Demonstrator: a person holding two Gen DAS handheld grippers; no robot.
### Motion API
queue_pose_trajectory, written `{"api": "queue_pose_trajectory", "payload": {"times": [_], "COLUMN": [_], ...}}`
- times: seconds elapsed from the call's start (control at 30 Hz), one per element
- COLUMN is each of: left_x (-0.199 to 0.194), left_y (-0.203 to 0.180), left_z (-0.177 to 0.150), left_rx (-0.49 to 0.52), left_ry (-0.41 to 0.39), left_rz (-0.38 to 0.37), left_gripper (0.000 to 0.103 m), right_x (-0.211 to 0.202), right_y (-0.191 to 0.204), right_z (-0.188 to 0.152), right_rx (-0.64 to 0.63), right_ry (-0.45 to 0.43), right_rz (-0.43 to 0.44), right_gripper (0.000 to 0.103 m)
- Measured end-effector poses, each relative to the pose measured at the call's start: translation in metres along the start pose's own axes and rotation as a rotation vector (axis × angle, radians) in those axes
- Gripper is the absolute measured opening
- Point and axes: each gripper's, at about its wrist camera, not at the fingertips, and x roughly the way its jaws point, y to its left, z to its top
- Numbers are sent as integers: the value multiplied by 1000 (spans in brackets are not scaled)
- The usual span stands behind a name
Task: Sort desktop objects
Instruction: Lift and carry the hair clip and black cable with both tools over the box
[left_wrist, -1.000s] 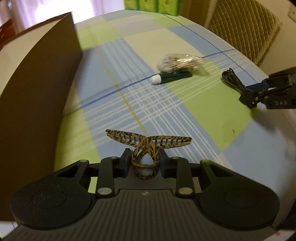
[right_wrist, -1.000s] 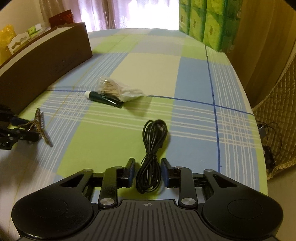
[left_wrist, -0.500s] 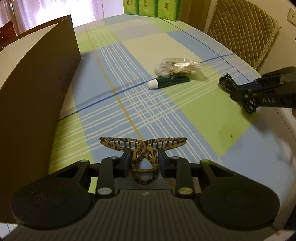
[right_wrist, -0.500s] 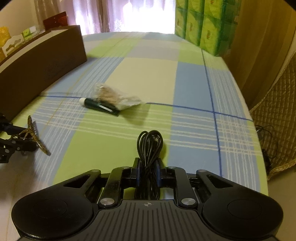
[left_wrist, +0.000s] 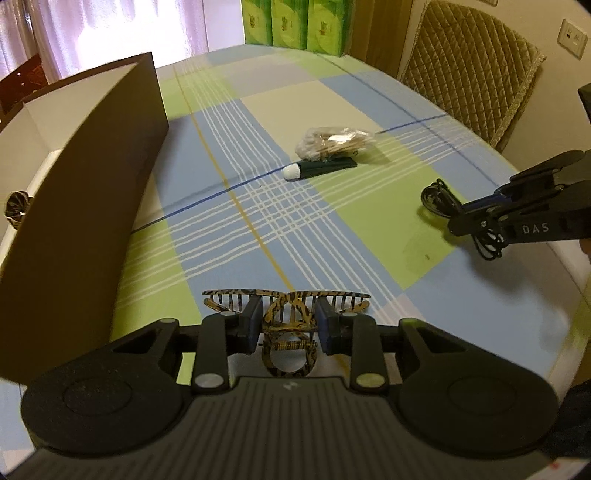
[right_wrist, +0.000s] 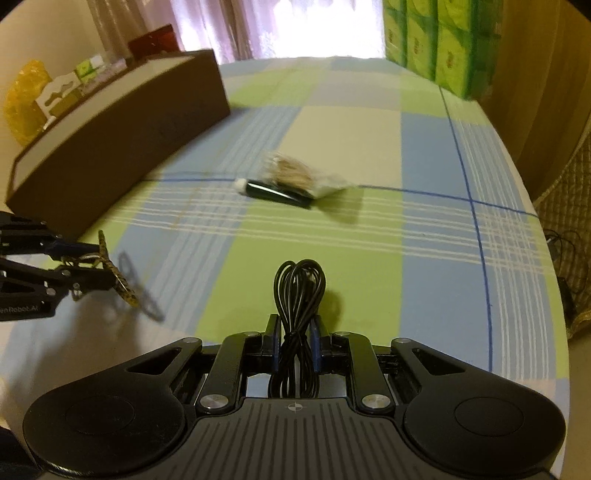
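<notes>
We are gripping a tortoiseshell hair claw (left_wrist: 286, 314) in the left tongs (left_wrist: 287, 320), the blue pads closing on its hinge part so that its toothed wings are spreading out past the fingertips. The right-wrist view is showing the claw (right_wrist: 114, 273) lifted off the counter (left_wrist: 369, 229), with its shadow lying on the cloth beneath it. In the right tongs (right_wrist: 294, 345) we are clamping a coiled black cable (right_wrist: 297, 295), squeezed at its middle, the loop end sticking out forward and the other end running back under the tool. From the left wrist view this cable (left_wrist: 437, 197) is hanging partly below the right tongs (left_wrist: 476, 218).

Farther out on the checked cloth, a dark green tube with a white cap (left_wrist: 319, 169) is lying flat, touching a clear bag of cotton swabs (left_wrist: 332, 142) just behind it. A long brown box (right_wrist: 122, 147) is standing along the left side of the counter, and green packs (right_wrist: 439, 40) are stacked at the far end.
</notes>
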Motion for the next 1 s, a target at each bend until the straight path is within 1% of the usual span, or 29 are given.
{"api": "queue_pose_trajectory", "payload": {"times": [0.13, 0.3, 0.7, 1.0], "left_x": [-18, -44, -110, -149], "left_y": [0, 5, 26, 46], "left_z": [-2, -2, -9, -18], "left_rx": [-15, -53, -144, -180], "left_ry": [-30, -77, -172, -229], "left_rz": [3, 14, 58, 97], "left_gripper": [25, 25, 25, 25], "right_x": [-11, -22, -37, -44], "right_y": [12, 28, 75, 115], "right_z": [6, 13, 30, 42], "right_rx": [-15, -36, -119, -189], "right_ry": [-18, -18, -13, -28], "right_rz": [31, 74, 204, 293], "right_gripper": [13, 13, 13, 13]}}
